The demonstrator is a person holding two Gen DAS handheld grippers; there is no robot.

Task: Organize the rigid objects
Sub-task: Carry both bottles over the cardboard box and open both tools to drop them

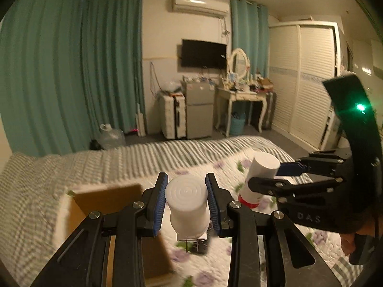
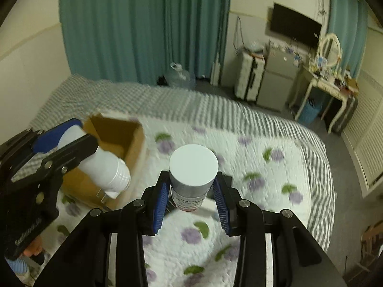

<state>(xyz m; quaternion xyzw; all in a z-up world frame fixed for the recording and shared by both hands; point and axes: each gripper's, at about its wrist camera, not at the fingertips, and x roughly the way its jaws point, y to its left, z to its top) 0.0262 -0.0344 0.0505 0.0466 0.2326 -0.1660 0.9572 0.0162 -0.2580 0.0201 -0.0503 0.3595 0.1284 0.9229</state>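
A white plug-in device (image 1: pixel 188 206), its two metal prongs pointing down, is clamped between the blue pads (image 1: pixel 160 206) of the left gripper (image 1: pixel 187 209) and held above the quilt (image 1: pixel 241 165). A white bottle (image 2: pixel 193 174) with a flat cap and a printed label is clamped in the right gripper (image 2: pixel 191 199), which is seen just to the right of the left one. An open cardboard box (image 1: pixel 107 199) lies below and to the left of the left gripper; from the right gripper it is seen ahead and to the left, partly behind the other tool.

Both items appear meant for the box. Since the smooth round bodies are gripped only at their sides, slipping or tilting could be caused by a quick swing. The two grippers are near each other, so a collision over the narrow opening could be provoked if both are lowered together. The prongs could be caught on the box rim.
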